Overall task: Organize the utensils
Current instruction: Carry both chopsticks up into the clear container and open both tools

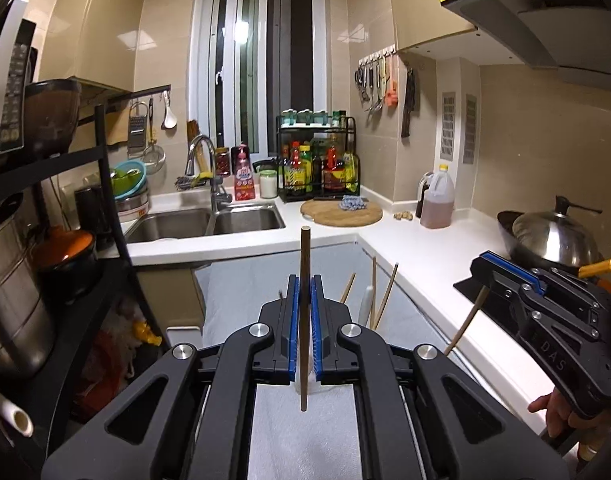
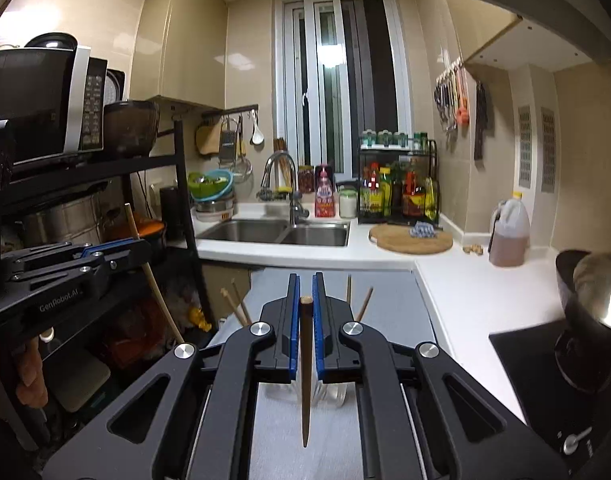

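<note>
Hanging upright at frame centre, one chopstick (image 1: 304,312) is pinched by the left gripper (image 1: 304,308) — another (image 2: 305,368) by the right gripper (image 2: 305,304); the clear holder (image 2: 325,394) sits just below.

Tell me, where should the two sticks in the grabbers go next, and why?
Probably down into the clear holder below: each gripper, left and right, is shut on one upright chopstick, and other chopsticks already stand there.
</note>
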`<state>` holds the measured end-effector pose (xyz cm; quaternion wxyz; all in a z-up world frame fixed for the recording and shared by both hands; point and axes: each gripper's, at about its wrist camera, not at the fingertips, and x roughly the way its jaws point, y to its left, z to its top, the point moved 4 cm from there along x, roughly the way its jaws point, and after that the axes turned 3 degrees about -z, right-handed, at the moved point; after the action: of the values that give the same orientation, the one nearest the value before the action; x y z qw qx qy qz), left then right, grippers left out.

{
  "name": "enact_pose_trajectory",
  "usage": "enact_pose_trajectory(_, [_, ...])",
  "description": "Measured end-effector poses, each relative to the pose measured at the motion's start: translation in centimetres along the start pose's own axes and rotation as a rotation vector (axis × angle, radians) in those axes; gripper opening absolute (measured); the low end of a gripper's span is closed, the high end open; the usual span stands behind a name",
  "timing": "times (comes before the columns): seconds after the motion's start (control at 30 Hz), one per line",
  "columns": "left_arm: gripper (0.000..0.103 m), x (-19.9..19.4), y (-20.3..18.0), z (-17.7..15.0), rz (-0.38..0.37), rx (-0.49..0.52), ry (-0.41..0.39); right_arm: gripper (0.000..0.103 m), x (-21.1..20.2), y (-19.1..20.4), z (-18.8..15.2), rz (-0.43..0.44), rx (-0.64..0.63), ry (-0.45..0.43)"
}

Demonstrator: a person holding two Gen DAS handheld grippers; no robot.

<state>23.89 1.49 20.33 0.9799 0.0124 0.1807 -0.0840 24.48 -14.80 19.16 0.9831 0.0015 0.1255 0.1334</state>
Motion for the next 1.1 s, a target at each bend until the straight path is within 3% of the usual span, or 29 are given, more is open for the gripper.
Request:
enact_pose_trajectory(0.47, [0.006,4.1,0.1,4.4,-0.045,-0.041,-0.063,0.006,3.8,0.3,7.3,-0.035,-0.033,-0.129])
enact_pose_trajectory(1.1, [0.006,10.6,1.6,3.1,-0.032,-0.081,-0.034,0.006,10.7,-0.9,7.0,-0.059,-0.031,-0.132])
